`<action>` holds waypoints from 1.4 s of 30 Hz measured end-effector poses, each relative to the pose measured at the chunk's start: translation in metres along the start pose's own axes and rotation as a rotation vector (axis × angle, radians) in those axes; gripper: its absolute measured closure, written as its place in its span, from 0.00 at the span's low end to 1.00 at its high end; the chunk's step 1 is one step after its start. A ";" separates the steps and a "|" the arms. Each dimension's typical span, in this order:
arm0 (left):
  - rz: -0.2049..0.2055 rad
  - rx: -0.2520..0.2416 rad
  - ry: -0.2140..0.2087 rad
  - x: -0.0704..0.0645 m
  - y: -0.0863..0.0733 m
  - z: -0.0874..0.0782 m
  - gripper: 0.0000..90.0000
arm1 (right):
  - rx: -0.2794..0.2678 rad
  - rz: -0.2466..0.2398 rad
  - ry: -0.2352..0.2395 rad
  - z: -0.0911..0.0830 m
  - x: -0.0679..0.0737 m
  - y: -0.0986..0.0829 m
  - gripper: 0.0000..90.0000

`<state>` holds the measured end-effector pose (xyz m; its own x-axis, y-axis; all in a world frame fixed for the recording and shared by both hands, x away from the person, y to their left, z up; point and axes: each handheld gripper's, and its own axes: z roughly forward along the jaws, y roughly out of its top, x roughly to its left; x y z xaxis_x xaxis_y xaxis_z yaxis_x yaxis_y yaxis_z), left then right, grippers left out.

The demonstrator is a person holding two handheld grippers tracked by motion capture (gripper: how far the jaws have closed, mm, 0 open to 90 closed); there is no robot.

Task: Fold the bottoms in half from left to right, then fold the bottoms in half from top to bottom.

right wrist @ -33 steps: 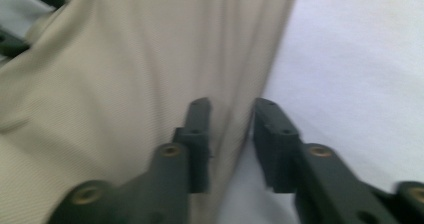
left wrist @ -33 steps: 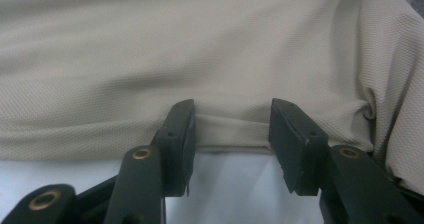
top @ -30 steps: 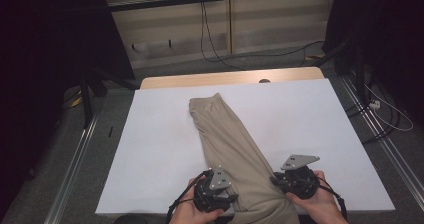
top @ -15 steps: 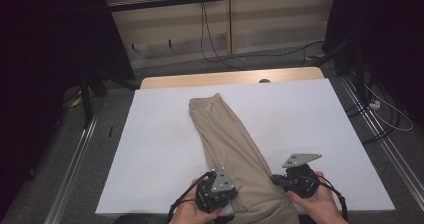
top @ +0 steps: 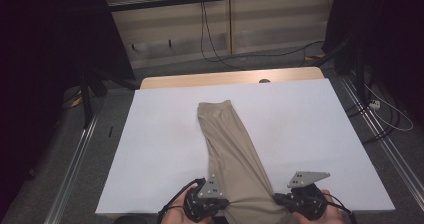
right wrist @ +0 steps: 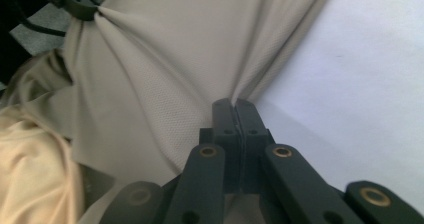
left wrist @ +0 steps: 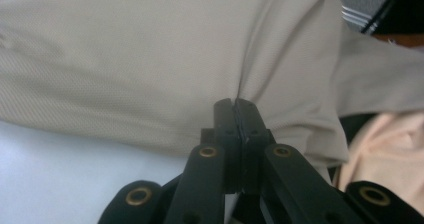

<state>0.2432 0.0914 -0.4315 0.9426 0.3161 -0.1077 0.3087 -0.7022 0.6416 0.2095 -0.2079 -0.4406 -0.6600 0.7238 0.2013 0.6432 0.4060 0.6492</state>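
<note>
Both edges of the beige garment (top: 231, 149), stretched lengthwise down the white table (top: 310, 134), are pinched in the closed left gripper (left wrist: 235, 104) and right gripper (right wrist: 234, 104), so an even, level pull is judged best to avoid bunching.

Both grippers are held low at the near edge of the white table (top: 150, 149). The left gripper (top: 226, 203) is clamped tight, jaws pressed together, pointed inward. The right gripper (top: 276, 198) is likewise pinched closed, facing the left one. Hands are seen partly behind each.
</note>
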 end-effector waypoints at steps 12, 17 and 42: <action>-0.078 -0.081 0.000 0.003 -0.011 -0.016 0.82 | -0.024 -0.027 0.018 0.000 0.012 -0.004 0.74; -0.140 -0.114 0.089 0.019 -0.010 -0.020 0.57 | -0.095 -0.026 -0.014 0.003 -0.001 0.010 0.52; -0.310 -0.280 0.424 0.142 0.014 -0.027 0.17 | -0.216 -0.046 -0.065 0.034 -0.071 0.110 0.35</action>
<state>0.3778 0.1434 -0.4174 0.6628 0.7474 -0.0464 0.4622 -0.3595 0.8106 0.3399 -0.1955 -0.4079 -0.6558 0.7446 0.1243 0.5099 0.3156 0.8002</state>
